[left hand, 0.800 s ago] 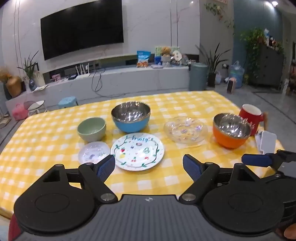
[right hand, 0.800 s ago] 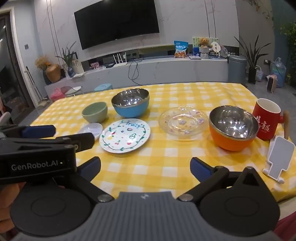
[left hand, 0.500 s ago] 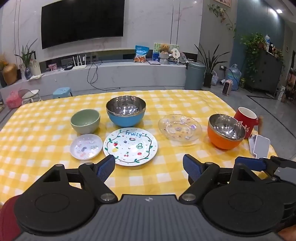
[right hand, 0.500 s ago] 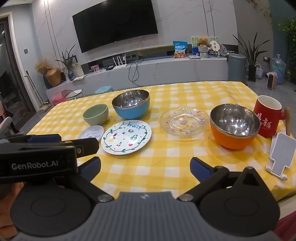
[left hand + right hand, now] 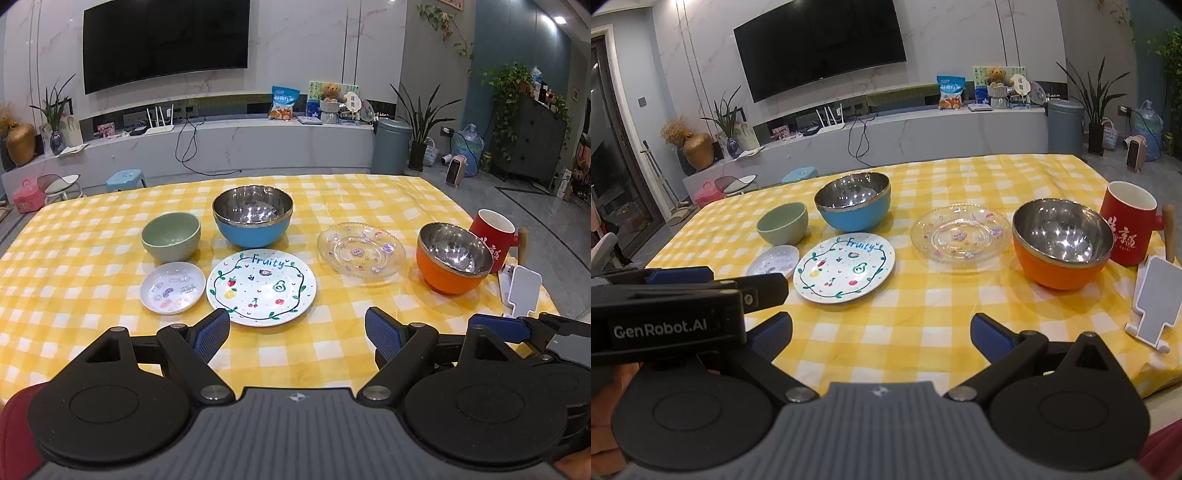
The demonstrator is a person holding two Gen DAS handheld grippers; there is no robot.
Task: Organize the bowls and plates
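Observation:
On the yellow checked tablecloth (image 5: 92, 229) stand a small green bowl (image 5: 171, 236), a blue steel-lined bowl (image 5: 253, 216) and an orange steel-lined bowl (image 5: 454, 256). In front lie a small white saucer (image 5: 172, 287), a white "Fruity" plate (image 5: 261, 287) and a clear glass plate (image 5: 361, 252). My left gripper (image 5: 297, 334) hovers open over the near edge, just short of the Fruity plate. My right gripper (image 5: 881, 338) is open too, nearer the glass plate (image 5: 960, 232) and orange bowl (image 5: 1062, 243). Neither holds anything.
A red mug (image 5: 1132, 223) with a wooden handle stands at the right edge beside a white phone stand (image 5: 1156, 299). The left gripper's body (image 5: 676, 310) blocks the lower left of the right wrist view. Behind the table are a TV wall and a low cabinet.
Both grippers have pulled back and tilted up a little, so the dishes sit slightly lower and farther off. Nothing on the table moved; both stayed open.

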